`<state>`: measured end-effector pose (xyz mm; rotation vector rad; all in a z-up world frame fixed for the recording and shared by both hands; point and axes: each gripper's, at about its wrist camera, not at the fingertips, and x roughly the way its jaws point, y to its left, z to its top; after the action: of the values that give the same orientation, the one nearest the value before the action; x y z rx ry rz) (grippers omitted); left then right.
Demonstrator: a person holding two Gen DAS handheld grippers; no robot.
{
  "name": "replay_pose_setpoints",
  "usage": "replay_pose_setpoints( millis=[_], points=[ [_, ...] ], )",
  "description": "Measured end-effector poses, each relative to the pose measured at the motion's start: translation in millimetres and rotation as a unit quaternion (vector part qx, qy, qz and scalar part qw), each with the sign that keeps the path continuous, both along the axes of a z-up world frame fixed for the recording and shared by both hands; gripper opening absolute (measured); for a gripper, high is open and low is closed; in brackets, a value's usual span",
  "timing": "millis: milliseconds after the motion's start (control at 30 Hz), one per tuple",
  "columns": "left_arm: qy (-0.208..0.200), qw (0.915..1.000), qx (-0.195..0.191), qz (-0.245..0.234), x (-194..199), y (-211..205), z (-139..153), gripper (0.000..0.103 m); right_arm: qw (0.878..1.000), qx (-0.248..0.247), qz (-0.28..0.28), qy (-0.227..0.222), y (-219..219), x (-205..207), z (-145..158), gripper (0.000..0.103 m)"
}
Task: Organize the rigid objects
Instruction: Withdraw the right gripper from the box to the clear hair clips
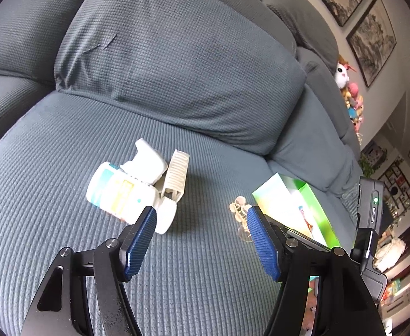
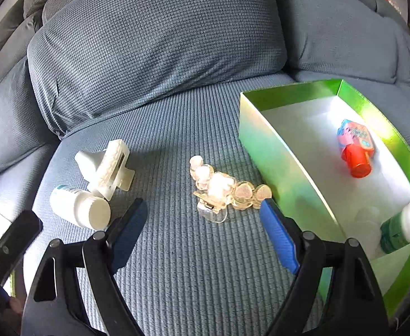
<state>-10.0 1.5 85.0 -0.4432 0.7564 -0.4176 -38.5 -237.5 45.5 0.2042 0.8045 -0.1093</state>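
Both jaws apart, nothing held. We judge the hair clip (image 2: 221,193) light, stiff, brittle; right gripper (image 2: 202,218) should pinch its narrow middle. Left gripper (image 1: 202,224) idles.

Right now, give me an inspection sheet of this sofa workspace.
Surface: grey-blue sofa seat.
Job's things: white bottle lying beside white clip; clear hair clip mid-seat; green box holding red-capped bottle and green bottle.
Clutter: nothing seen.
Grippers: left gripper open, empty; right gripper open, empty, clear hair clip just ahead.
Cables: nothing seen.
Surroundings: back cushion, plush toys, framed pictures.
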Motion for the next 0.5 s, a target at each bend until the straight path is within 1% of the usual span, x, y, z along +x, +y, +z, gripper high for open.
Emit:
replay_pose_setpoints(
  millis=[133, 233, 333, 500],
  points=[
    [0.004, 0.9999, 0.012, 0.002, 1.3, -1.5, -1.2, 0.067, 1.000, -0.027, -0.004, 0.002, 3.0, 7.2, 0.5, 0.082],
    [0.013, 0.9998, 0.015, 0.006, 2.0, -0.7, -3.8, 0.067, 0.999, -0.049, 0.012, 0.000, 9.2, 21.1, 1.6, 0.082],
    [0.020, 0.9997, 0.014, 0.009, 2.7, 0.5, -6.6, 0.067, 0.997, -0.071, 0.028, 0.010, 15.7, 34.8, -0.9, 0.081],
    [0.026, 0.9994, 0.019, 0.011, 2.5, 1.8, -7.8, 0.067, 0.992, -0.117, 0.032, 0.018, 25.1, 51.0, -9.4, 0.079]
  ],
)
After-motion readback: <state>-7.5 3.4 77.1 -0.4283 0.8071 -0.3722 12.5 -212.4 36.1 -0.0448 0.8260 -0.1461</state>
